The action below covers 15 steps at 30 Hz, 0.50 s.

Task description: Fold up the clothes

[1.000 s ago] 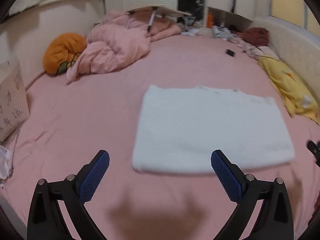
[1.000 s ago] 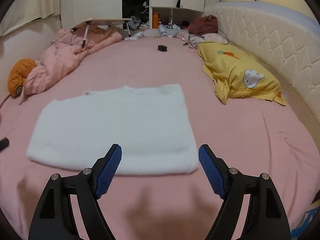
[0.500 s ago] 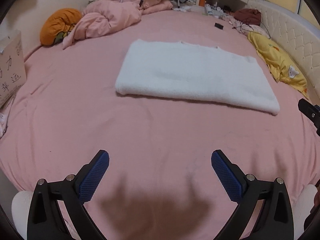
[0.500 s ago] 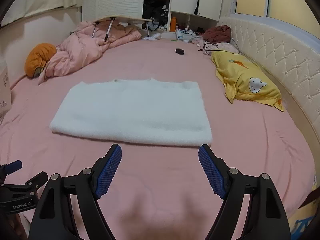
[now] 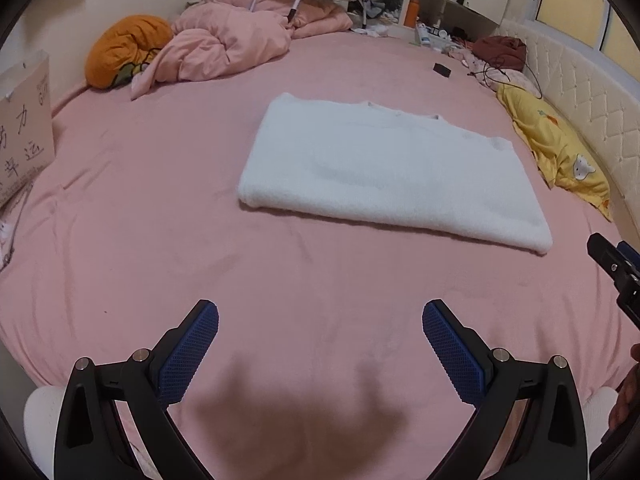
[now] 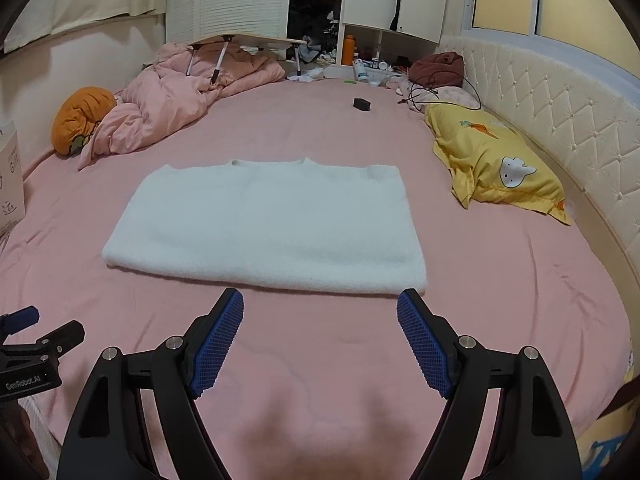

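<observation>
Plainly, one white garment point(image 6: 264, 224) lies folded flat in a broad rectangle on the pink bed point(image 6: 500, 280), its neckline on the far edge, and everything else is placed against it. Two claws are in play. The right claw point(image 6: 320, 334) hangs just short of the garment's near edge, toward its right corner, blue pads spread wide with nothing between them. The left claw point(image 5: 320, 354) is farther back from the same edge over bare sheet, likewise released and empty; a dark shadow falls on the sheet beneath it.

Beyond the garment's far left corner sits one crumpled pink duvet point(image 6: 168, 108) with one small folding table point(image 6: 248, 42) tipped over it, and one orange cushion point(image 6: 82, 120) beside that. Right of the garment lies one yellow pillow point(image 6: 500, 164) printed with a rabbit and carrots, against the quilted cream headboard point(image 6: 560, 120). Past the far edge rests one small black box point(image 6: 362, 104), then one dark red bundle point(image 6: 438, 68) with a black cable. One cardboard box point(image 5: 24, 128) stands well to the left. Nothing lies between either claw and the garment.
</observation>
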### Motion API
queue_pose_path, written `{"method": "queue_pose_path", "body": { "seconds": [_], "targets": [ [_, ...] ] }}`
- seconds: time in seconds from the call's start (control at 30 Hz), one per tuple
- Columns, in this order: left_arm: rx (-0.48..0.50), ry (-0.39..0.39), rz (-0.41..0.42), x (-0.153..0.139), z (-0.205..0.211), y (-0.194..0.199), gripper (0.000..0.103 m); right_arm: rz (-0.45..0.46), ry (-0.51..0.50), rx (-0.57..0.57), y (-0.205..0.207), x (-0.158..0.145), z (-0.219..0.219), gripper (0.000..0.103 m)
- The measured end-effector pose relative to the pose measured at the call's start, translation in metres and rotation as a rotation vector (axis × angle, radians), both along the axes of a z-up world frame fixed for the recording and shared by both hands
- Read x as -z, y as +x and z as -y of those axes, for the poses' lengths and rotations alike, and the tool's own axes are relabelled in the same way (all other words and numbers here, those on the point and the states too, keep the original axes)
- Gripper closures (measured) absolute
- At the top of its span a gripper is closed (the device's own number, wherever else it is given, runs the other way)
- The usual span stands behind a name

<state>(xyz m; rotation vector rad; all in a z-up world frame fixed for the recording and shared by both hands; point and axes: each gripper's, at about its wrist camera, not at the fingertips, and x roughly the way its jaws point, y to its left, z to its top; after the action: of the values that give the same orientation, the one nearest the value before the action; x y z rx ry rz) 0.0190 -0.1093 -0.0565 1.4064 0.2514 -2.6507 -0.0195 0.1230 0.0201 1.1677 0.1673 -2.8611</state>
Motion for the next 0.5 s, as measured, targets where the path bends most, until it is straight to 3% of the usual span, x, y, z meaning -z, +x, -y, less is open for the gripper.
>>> {"method": "queue_pose_path", "body": {
  "seconds": [0.07, 0.13, 0.3, 0.4, 0.5],
  "targets": [
    [-0.001, 0.008, 0.003, 0.003, 0.002, -0.003, 0.001, 0.003, -0.004, -0.002, -0.002, 0.002, -0.001, 0.024],
    [0.002, 0.093, 0.017, 0.010, 0.010, -0.009, 0.001, 0.016, -0.013, -0.003, -0.005, 0.006, -0.002, 0.024],
    [0.034, 0.429, 0.020, 0.037, 0.046, -0.036, 0.001, 0.068, -0.033, 0.013, -0.008, 0.022, -0.013, 0.024],
    [-0.036, 0.687, 0.026, 0.063, 0.079, -0.061, 0.001, 0.085, -0.034, 0.027, -0.010, 0.028, -0.022, 0.024],
    [-0.099, 0.853, 0.012, 0.086, 0.099, -0.082, 0.001, 0.111, -0.050, 0.049, -0.017, 0.036, -0.033, 0.024]
  ]
}}
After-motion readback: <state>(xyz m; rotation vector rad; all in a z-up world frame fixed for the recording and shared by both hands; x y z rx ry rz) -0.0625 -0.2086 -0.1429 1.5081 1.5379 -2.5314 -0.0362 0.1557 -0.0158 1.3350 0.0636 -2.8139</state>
